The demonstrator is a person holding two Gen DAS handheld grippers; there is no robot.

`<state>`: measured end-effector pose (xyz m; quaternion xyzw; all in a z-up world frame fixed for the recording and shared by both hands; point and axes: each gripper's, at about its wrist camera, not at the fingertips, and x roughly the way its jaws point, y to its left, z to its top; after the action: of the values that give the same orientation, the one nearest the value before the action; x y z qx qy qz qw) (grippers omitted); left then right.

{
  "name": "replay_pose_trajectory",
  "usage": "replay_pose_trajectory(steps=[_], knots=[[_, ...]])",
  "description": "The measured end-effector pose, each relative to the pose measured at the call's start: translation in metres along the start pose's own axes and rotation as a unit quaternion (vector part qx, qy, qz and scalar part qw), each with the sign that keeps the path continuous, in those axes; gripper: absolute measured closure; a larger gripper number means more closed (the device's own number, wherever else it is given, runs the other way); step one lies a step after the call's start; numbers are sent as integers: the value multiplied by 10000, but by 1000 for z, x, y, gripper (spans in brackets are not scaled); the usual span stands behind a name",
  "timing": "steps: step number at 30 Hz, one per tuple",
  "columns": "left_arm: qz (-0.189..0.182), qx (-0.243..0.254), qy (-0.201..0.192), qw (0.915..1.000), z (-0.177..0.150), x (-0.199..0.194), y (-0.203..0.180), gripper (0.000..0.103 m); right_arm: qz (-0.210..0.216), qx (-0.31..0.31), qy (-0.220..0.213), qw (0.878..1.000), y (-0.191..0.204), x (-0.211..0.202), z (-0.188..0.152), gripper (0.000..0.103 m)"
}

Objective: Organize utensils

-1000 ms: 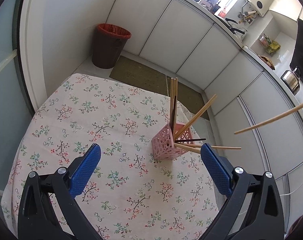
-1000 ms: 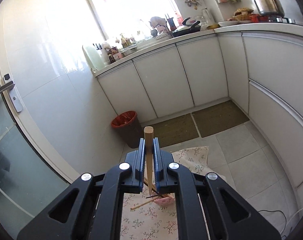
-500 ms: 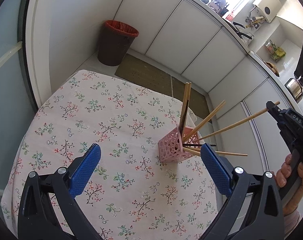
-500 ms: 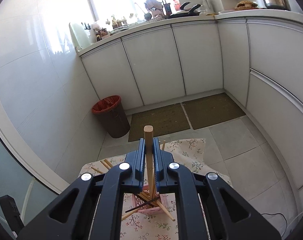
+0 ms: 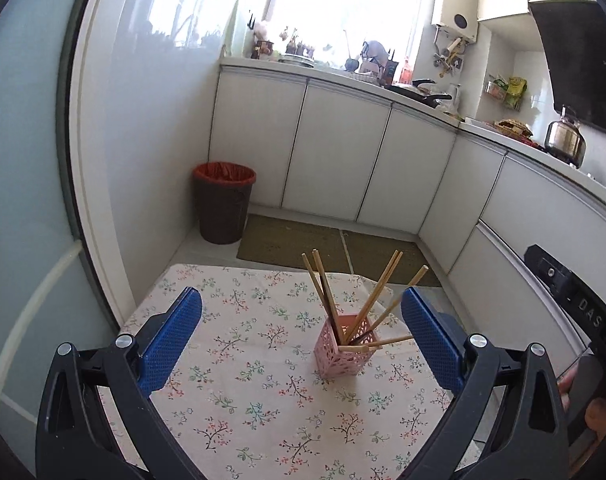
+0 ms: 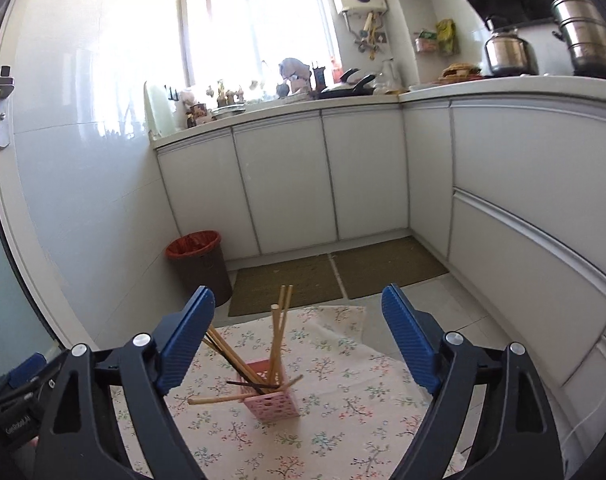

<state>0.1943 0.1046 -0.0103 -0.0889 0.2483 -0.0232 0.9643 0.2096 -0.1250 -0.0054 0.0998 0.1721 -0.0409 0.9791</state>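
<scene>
Small kitchen, white cupboards, flowery tablecloth [image 6: 335, 420] at the bottom of the frame. Right gripper [image 6: 299, 340] opening wide, nothing between the blue pads, so as to let go. Left gripper [image 5: 301, 342] spread too, empty, just waiting. Pink holder [image 6: 271, 396] low in the middle, chopsticks [image 6: 279, 336] leaning every way inside, a few poking out sideways through the holes.

Blown-out window [image 6: 255, 20] backlight, fisheye-bent edges
</scene>
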Motion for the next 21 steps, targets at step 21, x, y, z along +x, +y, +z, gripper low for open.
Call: replay_pose_trajectory(steps=[21], knots=[[163,466,-52,9988,-61,-120,-73,7,-498,477,1051,9921,-62,-117,-67,7]])
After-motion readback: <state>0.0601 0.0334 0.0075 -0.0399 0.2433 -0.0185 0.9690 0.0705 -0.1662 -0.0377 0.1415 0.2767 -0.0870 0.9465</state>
